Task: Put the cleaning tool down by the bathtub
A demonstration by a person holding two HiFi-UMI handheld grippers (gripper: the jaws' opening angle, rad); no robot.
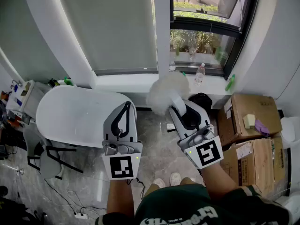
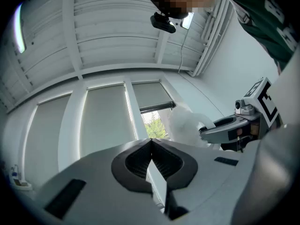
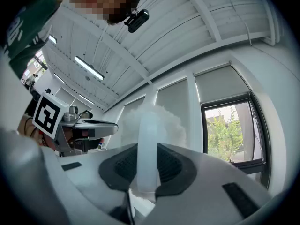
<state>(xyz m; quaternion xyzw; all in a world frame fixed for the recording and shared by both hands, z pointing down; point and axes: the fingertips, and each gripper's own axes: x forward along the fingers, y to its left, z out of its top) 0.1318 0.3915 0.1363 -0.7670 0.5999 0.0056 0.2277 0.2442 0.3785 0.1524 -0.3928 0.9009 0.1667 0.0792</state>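
The cleaning tool is a white fluffy duster (image 1: pixel 168 93) on a pale plastic handle (image 3: pixel 147 150). My right gripper (image 1: pixel 180 108) is shut on that handle, with the fluffy head (image 3: pixel 152 124) sticking out past the jaws toward the window sill. The white oval bathtub (image 1: pixel 70 118) stands at the left under the blinds. My left gripper (image 1: pixel 125 110) hangs over the tub's right end with its jaws shut and nothing between them. In the left gripper view the jaws (image 2: pixel 151 157) meet, and the duster (image 2: pixel 185 125) with the right gripper (image 2: pixel 234 128) shows to the right.
Cardboard boxes (image 1: pixel 248 121) stack up at the right. A plastic bottle (image 1: pixel 199 74) and a green bottle (image 1: pixel 229 82) stand on the window sill (image 1: pixel 126 81). A black bag (image 1: pixel 202 101) lies below the sill. Shelves with small items (image 1: pixel 18 97) stand left of the tub.
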